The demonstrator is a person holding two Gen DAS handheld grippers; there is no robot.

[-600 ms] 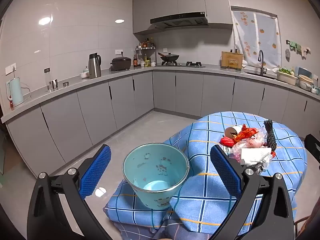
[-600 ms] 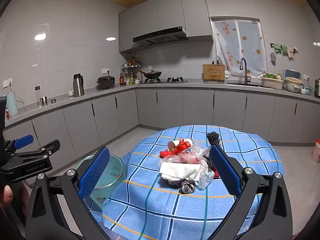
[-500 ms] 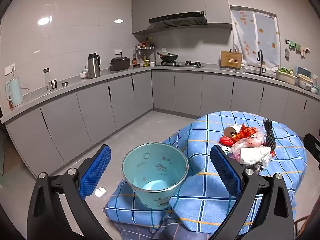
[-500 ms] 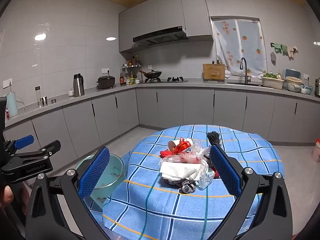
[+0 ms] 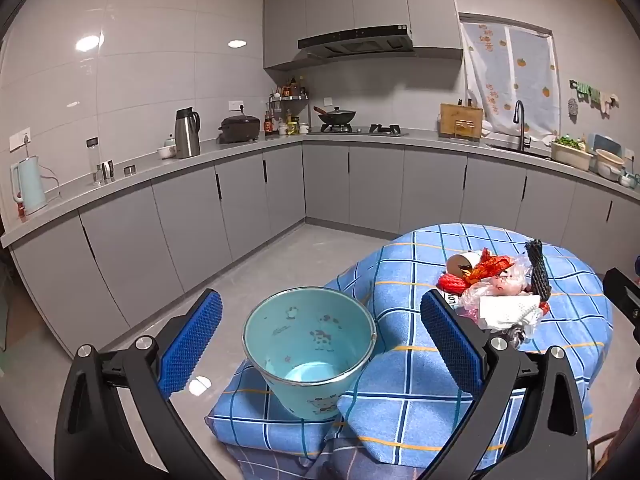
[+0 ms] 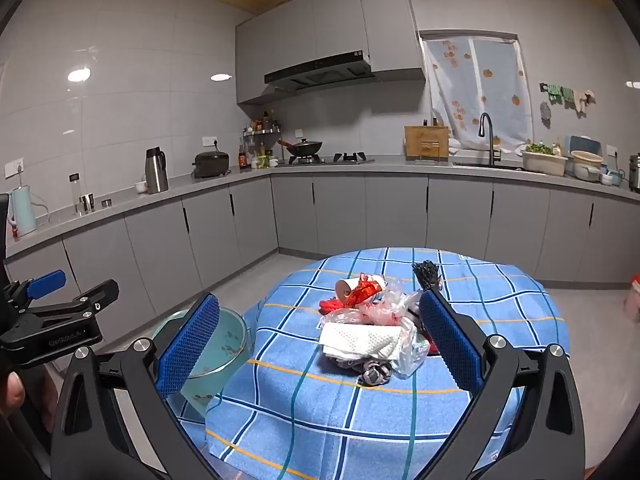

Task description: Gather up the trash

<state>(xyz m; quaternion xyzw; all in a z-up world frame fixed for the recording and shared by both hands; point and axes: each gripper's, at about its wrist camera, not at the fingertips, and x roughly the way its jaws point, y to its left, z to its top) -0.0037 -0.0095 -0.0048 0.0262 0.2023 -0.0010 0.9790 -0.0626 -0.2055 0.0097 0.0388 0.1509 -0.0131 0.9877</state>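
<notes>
A heap of trash (image 6: 374,322) lies mid-table on the blue checked cloth (image 6: 360,408): white paper towel, clear plastic bag, red wrappers, a tipped paper cup (image 6: 344,286), a black bundle (image 6: 427,274). The same trash heap (image 5: 496,290) shows at the right in the left wrist view. A teal pail (image 5: 310,350) stands on a cloth-covered seat beside the table, empty inside. My left gripper (image 5: 320,344) is open, its blue pads either side of the pail from behind. My right gripper (image 6: 318,346) is open, facing the heap with nothing between its pads.
Grey kitchen cabinets (image 6: 360,212) and a counter wrap the room, with kettles, a wok and a sink on top. Bare grey floor (image 5: 280,264) lies between cabinets and table. The pail (image 6: 216,356) sits left of the table. A person's hand (image 6: 12,396) holds the left tool.
</notes>
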